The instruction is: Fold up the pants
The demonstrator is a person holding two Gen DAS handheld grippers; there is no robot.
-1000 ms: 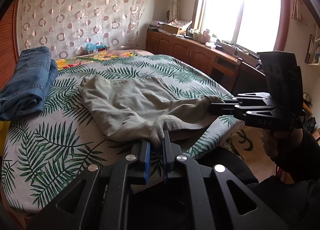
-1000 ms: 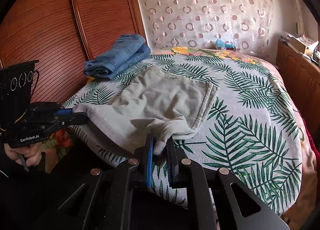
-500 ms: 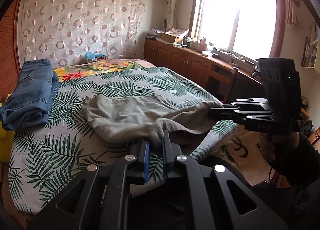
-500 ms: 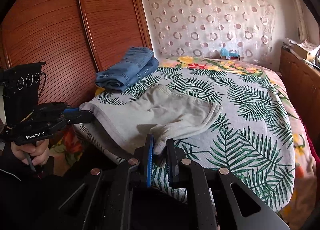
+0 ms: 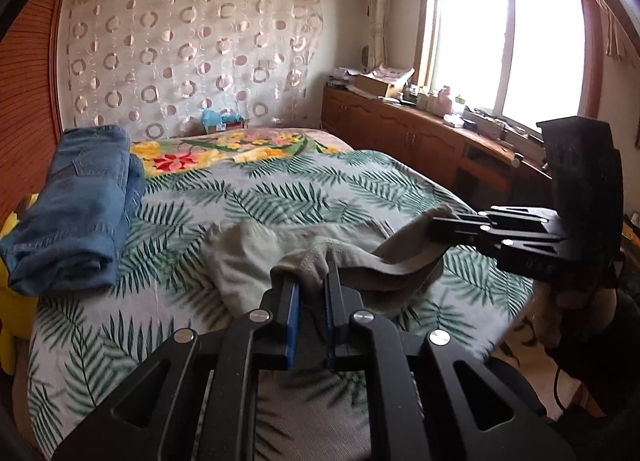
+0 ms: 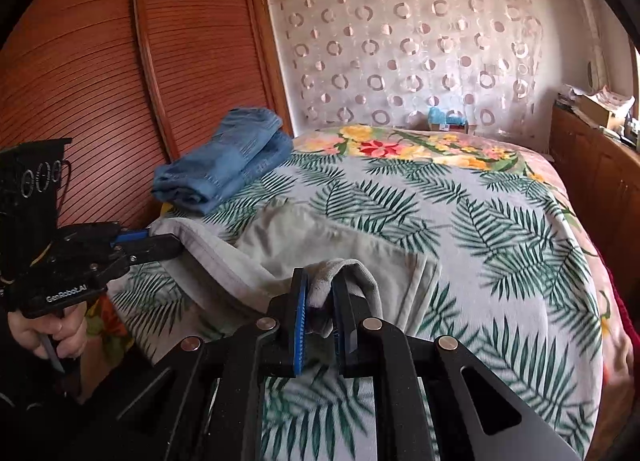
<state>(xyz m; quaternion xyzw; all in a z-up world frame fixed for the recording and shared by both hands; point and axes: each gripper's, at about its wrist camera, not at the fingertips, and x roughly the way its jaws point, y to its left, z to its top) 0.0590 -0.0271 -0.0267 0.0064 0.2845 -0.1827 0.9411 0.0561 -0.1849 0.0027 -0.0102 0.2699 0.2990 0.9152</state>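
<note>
Left wrist: folded jeans (image 5: 76, 213) beside pants (image 5: 256, 257).

Small items on the sideboard (image 5: 448, 117) beneath the window, too tiny to identify.

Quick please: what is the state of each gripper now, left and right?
Left gripper: closed on the near edge of the pale grey-green cloth pants.
Right gripper: closed on the same pants' edge.
</note>
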